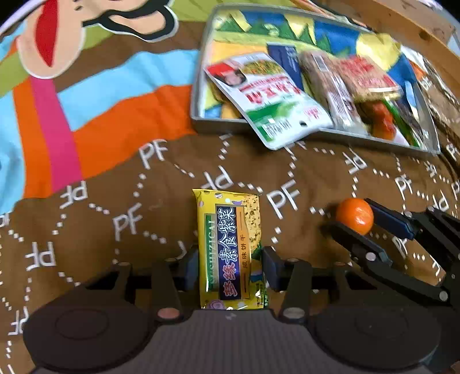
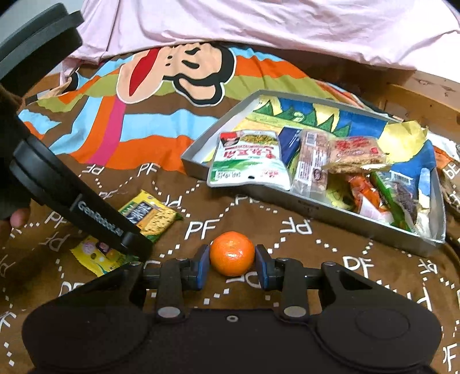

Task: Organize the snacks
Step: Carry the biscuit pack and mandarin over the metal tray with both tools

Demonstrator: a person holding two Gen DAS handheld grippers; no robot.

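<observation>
One yellow cracker packet (image 1: 230, 250), with a dark blue band of Chinese characters down its face, lies flat on the brown printed blanket (image 1: 86, 230) between the fingers of the left gripper (image 1: 230, 270); both pads sit right at its long edges, though whether they press on it cannot be told. Just to that gripper's right, the right gripper (image 2: 232, 266) is closed on one small orange mandarin (image 2: 232, 253), glossy and round, its blue pads touching either side of the fruit. Ahead of both grippers and slightly to the right sits one shallow grey tray (image 2: 330, 213) lined with a bright blue, green and yellow picture. It holds a white and green pouch (image 2: 250, 161) that overhangs the near rim, a dark blue packet (image 2: 289, 141), two brown cereal-type bars (image 2: 356, 155) in clear wrap, and some orange and green wrappers (image 2: 371, 195) too jumbled to count. A pink sheet (image 2: 258, 20) lies beyond the blanket.
</observation>
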